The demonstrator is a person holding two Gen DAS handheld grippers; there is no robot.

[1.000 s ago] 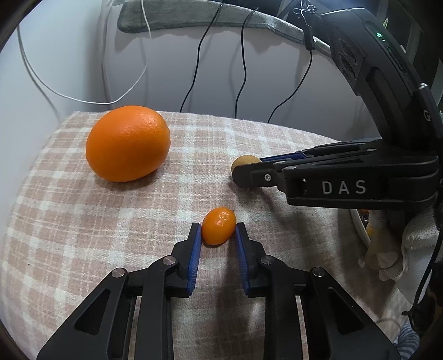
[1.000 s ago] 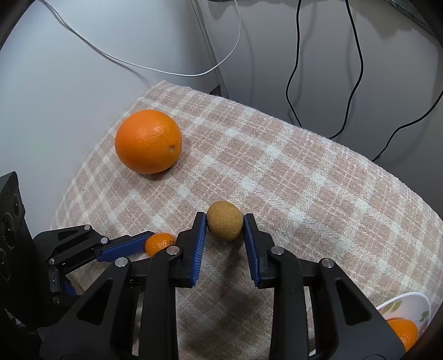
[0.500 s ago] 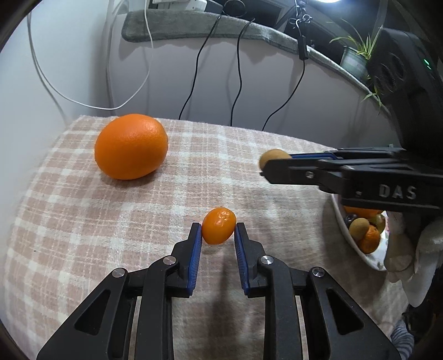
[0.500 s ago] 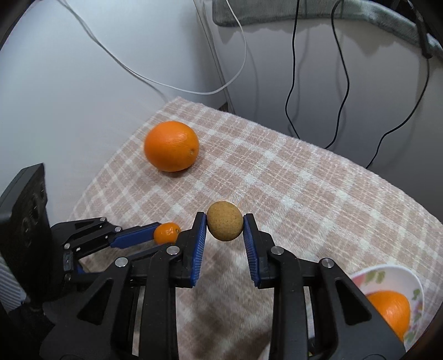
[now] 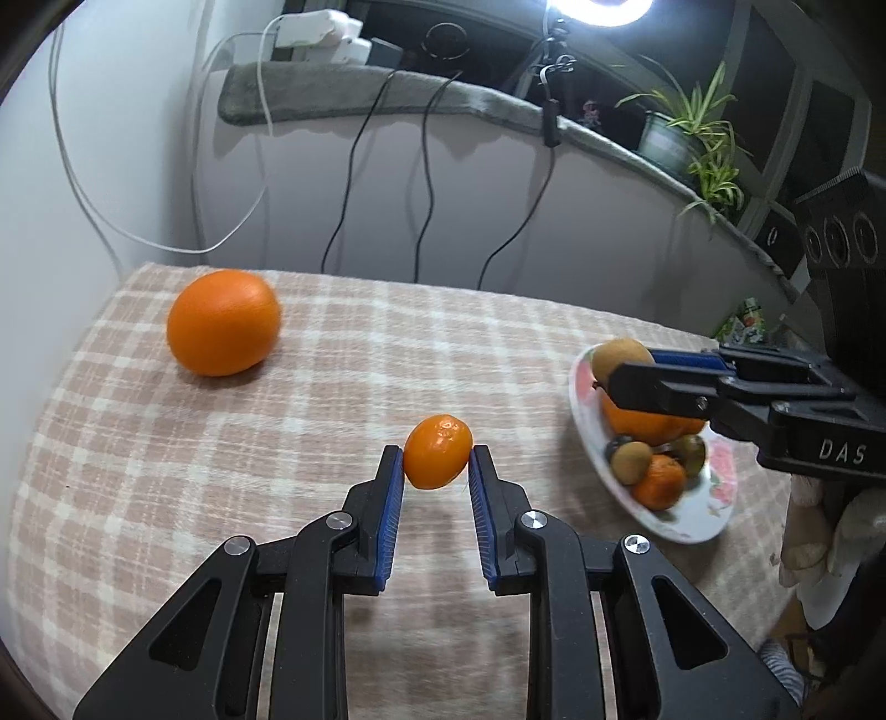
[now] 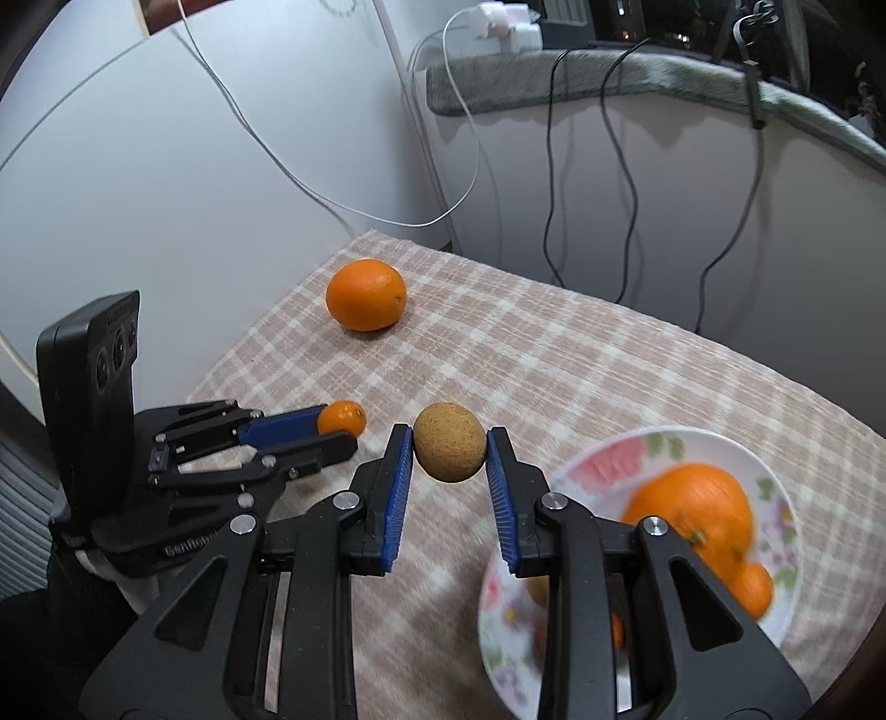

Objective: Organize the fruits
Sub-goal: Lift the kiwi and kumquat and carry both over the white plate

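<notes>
Right wrist view: right gripper (image 6: 449,450) clamps brown fruit (image 6: 449,448); plate (image 6: 603,459) at 4 o'clock.
Left gripper (image 5: 437,461): pinches kumquat (image 5: 437,451).
Advice: release low over plate, avoiding orange (image 6: 689,512).

A ring light (image 5: 601,6) blazes white at the top of the left wrist view, blown out to pure glare. Everything else sits in soft, dimmish indoor light. Cables (image 5: 421,166) throw faint shadows on the wall. The large orange (image 5: 223,321) drops a gentle shadow on the surface. In the right wrist view the plate (image 6: 609,459) and its fruit smear with motion blur. Both views bow hard, corners black.
</notes>
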